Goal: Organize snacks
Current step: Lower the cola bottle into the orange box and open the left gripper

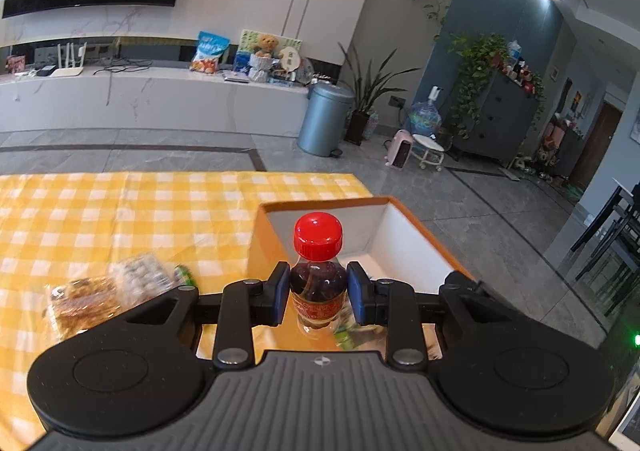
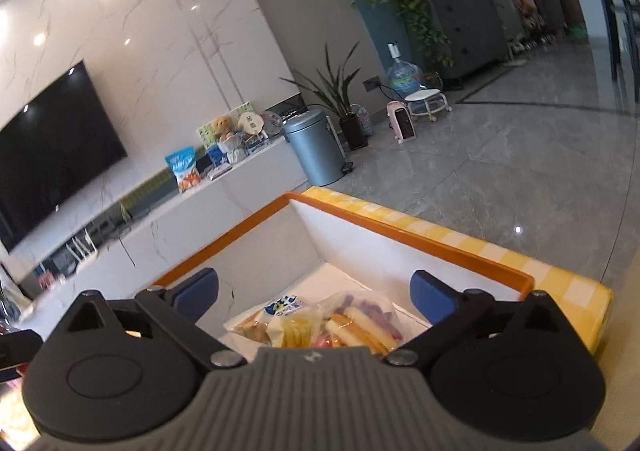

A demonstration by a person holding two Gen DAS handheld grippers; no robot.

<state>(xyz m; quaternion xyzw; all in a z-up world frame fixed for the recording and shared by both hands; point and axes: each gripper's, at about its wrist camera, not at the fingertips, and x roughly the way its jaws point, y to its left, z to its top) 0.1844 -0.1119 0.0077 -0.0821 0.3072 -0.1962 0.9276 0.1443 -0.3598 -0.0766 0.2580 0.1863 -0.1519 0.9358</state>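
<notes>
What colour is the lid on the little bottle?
Red. The bottle has a red cap, seen best in the left wrist view.

A small clear plastic bottle of dark drink with a red screw cap [image 1: 318, 275] stands upright at the near edge of an open orange-rimmed white box [image 1: 416, 247]. Inside the box lie clear bags of snacks [image 2: 320, 325]. More clear-wrapped snack packets [image 1: 108, 291] lie left of the box.
</notes>
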